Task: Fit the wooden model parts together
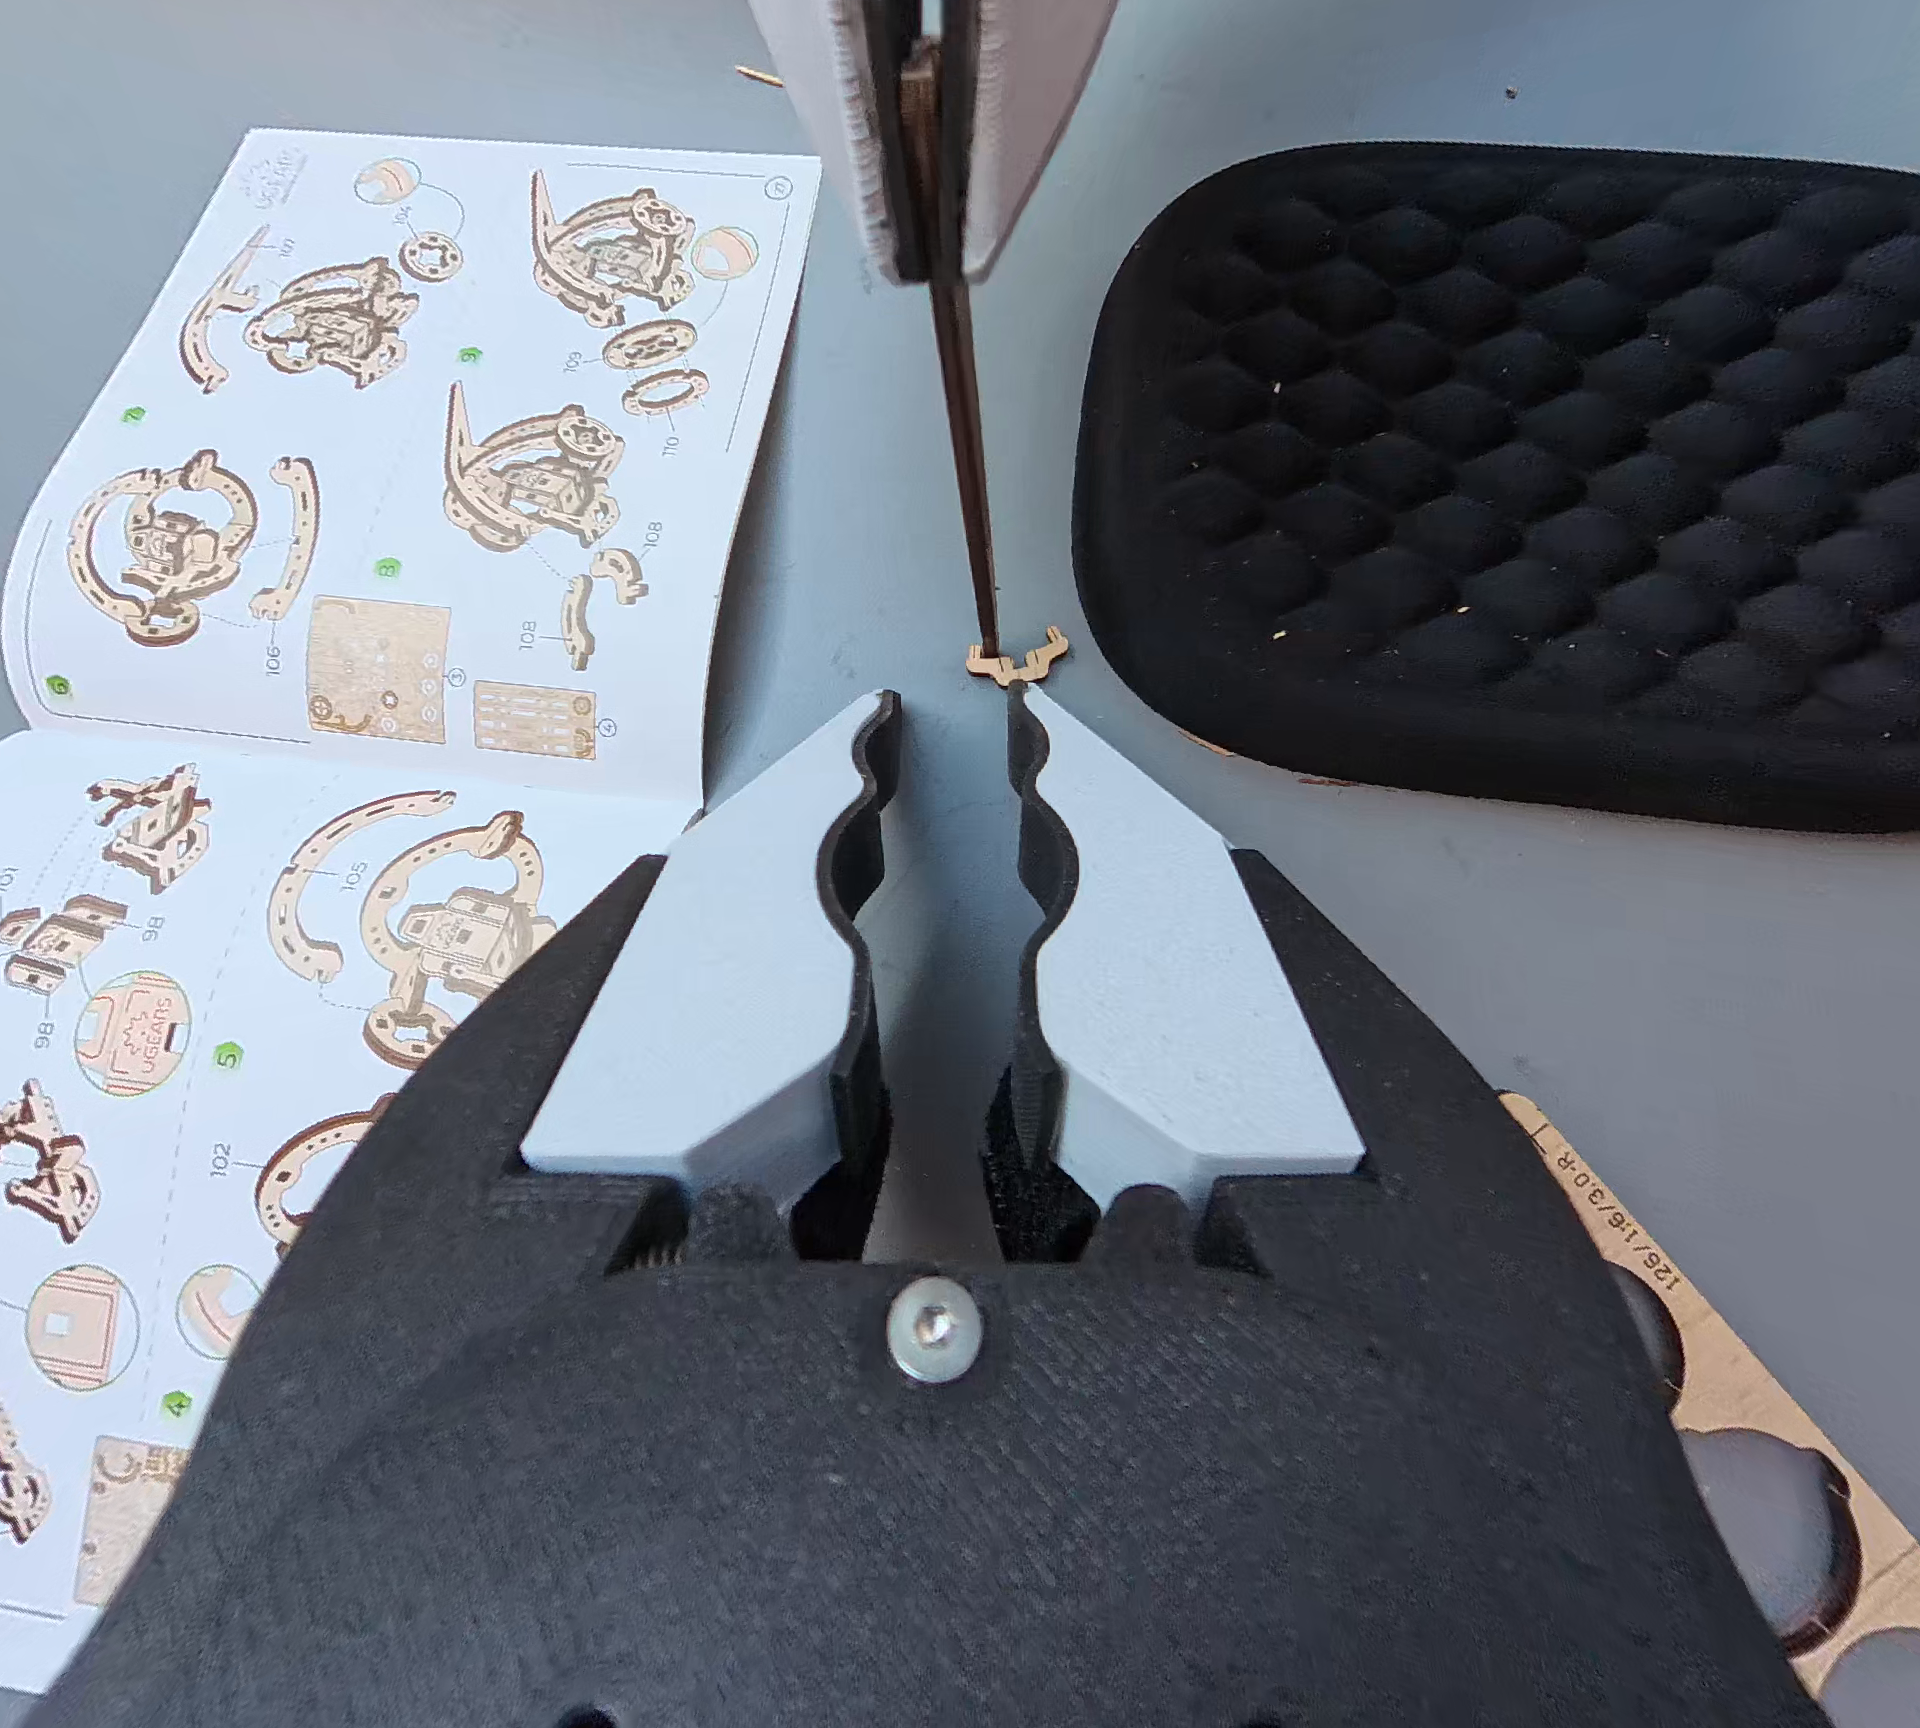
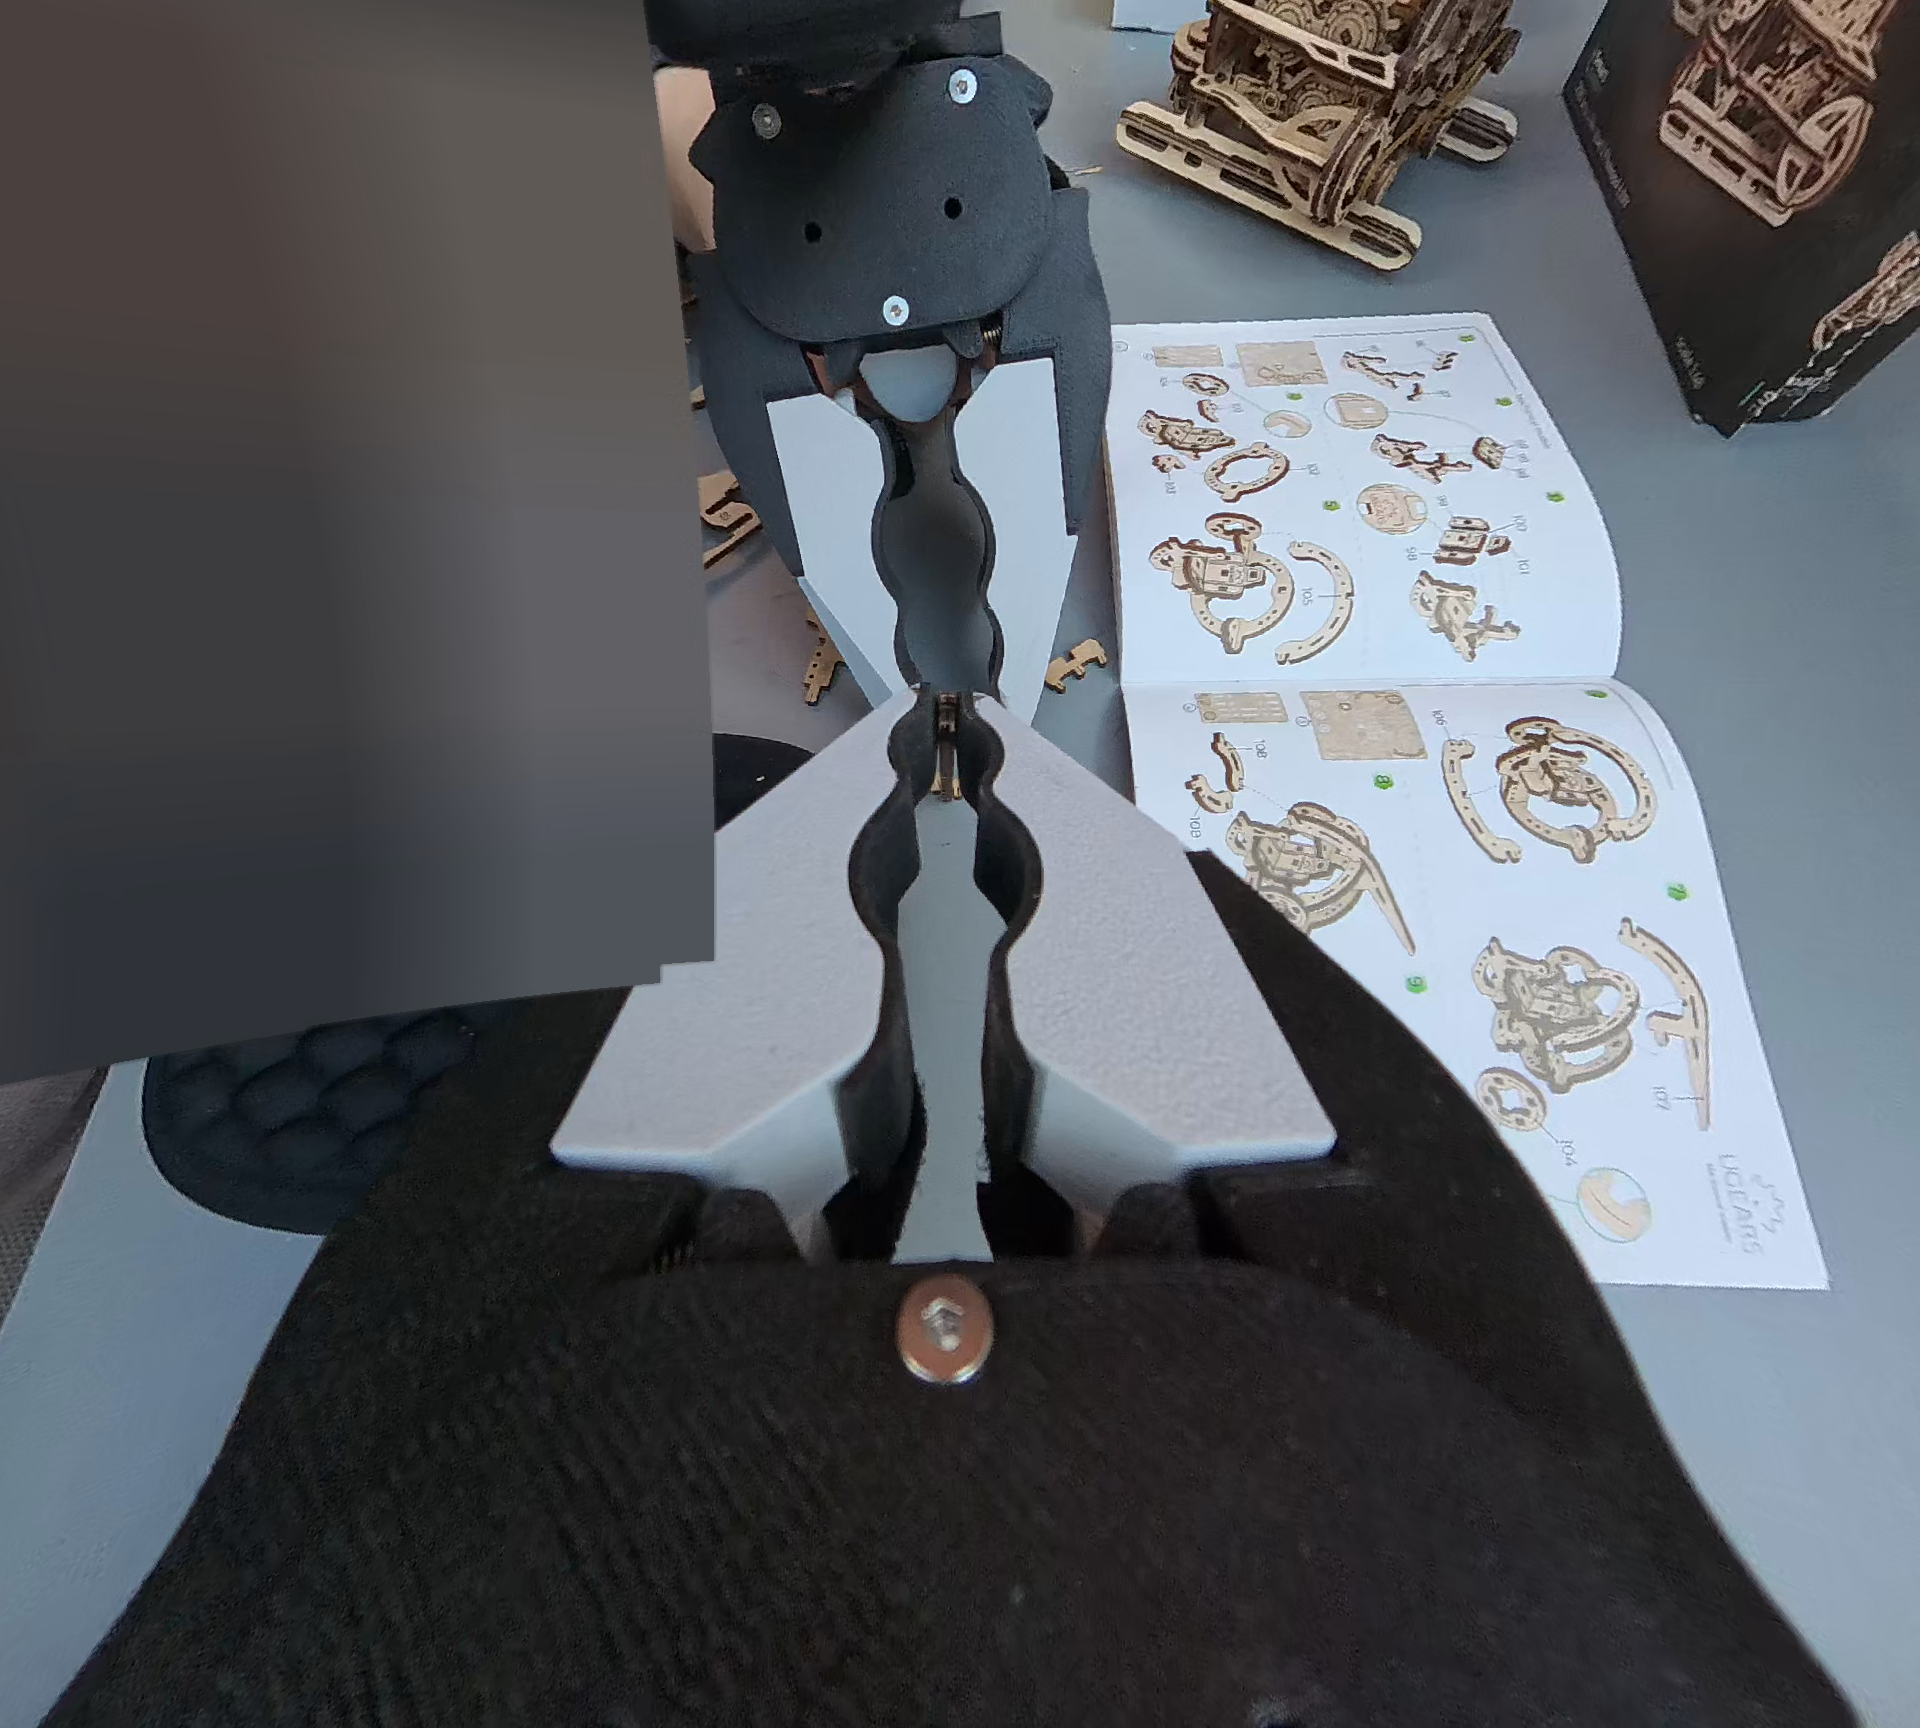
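My right gripper (image 2: 945,728) is shut on a thin flat wooden part (image 2: 945,759), seen edge-on. In the left wrist view the right gripper (image 1: 925,270) comes in from the top, and the thin part (image 1: 961,452) slants down from it to the table. Its tip touches a small notched wooden part (image 1: 1018,658) lying flat. My left gripper (image 1: 956,696) is open and empty, with its right fingertip just short of the small part. In the right wrist view the left gripper (image 2: 940,670) faces mine, tip to tip.
An open instruction booklet (image 1: 395,452) lies to the left and a black padded mat (image 1: 1507,483) to the right. A punched wooden sheet (image 1: 1745,1470) is at the lower right. Loose parts (image 2: 1075,665), an assembled wooden model (image 2: 1330,47) and a black box (image 2: 1787,99) show beyond.
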Demonstrator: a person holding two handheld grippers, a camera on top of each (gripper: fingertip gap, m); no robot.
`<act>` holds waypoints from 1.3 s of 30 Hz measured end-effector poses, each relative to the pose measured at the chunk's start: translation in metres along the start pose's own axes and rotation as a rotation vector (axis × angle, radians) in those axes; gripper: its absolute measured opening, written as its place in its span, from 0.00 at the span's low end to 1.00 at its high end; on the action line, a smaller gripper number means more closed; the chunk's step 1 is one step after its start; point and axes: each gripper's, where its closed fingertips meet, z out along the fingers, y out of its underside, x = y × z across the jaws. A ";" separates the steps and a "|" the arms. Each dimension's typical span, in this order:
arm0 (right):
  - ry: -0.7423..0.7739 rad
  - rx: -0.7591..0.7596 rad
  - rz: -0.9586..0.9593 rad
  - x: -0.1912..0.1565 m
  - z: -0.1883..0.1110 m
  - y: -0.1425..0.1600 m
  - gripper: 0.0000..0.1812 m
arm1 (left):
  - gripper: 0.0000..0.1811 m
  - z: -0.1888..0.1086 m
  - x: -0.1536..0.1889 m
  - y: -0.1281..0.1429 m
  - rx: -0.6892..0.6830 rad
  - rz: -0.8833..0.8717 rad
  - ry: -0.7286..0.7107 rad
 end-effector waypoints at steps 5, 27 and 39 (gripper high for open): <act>-0.032 0.051 0.024 0.003 -0.005 0.003 0.01 | 0.13 -0.002 0.002 0.001 -0.001 -0.029 0.028; -0.123 0.449 0.160 0.018 -0.045 -0.027 0.01 | 0.00 -0.034 -0.006 -0.048 0.302 -0.197 0.077; 0.133 -0.242 -0.295 -0.006 -0.017 0.001 0.13 | 0.00 -0.035 -0.002 -0.024 -0.265 0.083 -0.065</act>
